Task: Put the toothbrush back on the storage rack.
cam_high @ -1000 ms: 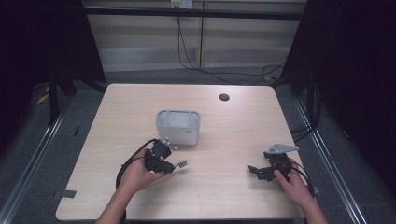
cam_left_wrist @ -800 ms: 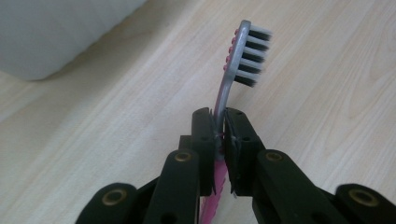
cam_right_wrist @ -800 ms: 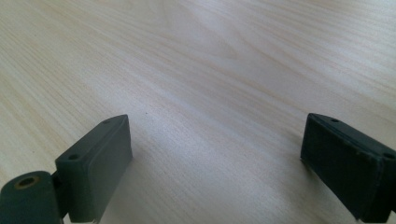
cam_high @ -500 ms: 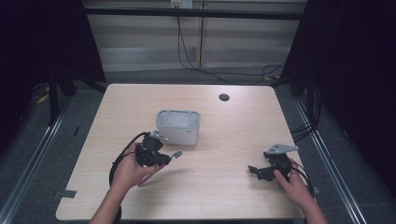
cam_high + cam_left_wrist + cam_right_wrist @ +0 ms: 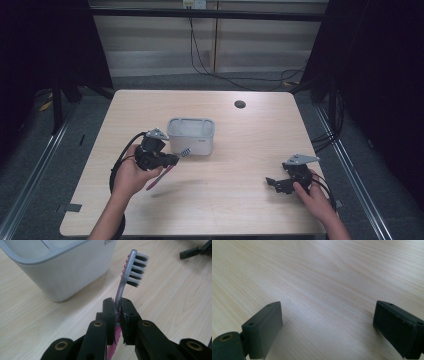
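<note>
Toothbrush (image 5: 124,284) up off the table, pinched at its neck between the black jaws of the left gripper (image 5: 118,312), bristle head forward and the pink handle trailing back under the hand. In the high view the head sits just beside the near wall of the grey holder cup (image 5: 191,135), lower than the rim and not over the opening.

Likely next call is a drop into that cup, and that's where it could slip. The grip is narrow and sits on the thin, smooth neck, with most of the length hanging behind it, so the brush could swivel in the jaws if the hand tips up. Coming in low, the head could clip the cup's wall or rim, and the cup looks light enough to skid or tip on the wooden table (image 5: 250,200). Nothing is steadying it.

Right gripper (image 5: 274,182) sits well apart, near the table's front right, jaws spread wide over bare wood, holding nothing, too far off to brace the cup quickly.
</note>
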Demonstrator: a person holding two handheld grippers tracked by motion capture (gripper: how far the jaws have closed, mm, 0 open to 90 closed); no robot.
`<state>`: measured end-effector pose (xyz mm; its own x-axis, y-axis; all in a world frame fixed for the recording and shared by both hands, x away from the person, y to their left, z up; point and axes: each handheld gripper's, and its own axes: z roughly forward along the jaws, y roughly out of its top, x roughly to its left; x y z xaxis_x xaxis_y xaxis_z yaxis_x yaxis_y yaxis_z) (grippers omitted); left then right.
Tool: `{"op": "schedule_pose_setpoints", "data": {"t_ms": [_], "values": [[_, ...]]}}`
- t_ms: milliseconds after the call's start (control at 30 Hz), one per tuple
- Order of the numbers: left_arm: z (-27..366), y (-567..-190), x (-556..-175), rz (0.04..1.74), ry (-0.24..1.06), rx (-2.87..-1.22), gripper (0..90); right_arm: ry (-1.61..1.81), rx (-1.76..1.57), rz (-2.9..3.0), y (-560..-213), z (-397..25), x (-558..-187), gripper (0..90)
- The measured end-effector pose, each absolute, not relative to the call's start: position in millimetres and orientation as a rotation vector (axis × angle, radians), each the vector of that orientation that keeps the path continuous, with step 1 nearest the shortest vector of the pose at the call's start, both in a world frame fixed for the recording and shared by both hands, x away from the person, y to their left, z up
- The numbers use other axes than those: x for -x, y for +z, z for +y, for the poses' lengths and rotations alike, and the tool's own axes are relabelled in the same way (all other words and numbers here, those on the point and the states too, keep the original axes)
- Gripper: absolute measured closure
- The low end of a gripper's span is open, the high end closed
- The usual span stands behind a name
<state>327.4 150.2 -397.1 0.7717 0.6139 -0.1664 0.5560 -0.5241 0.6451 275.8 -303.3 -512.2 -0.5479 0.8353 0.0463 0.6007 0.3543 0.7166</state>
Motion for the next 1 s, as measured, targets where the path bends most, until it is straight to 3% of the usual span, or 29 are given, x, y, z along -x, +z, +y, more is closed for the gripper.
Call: {"op": "schedule_pose_setpoints", "data": {"t_ms": [1000], "values": [[160.3,-346.1,-344.7,0.876,0.191,-2.061,83.2,0.981,-1.258,2.297,-512.3,-301.6,-275.1,8.2]]}}
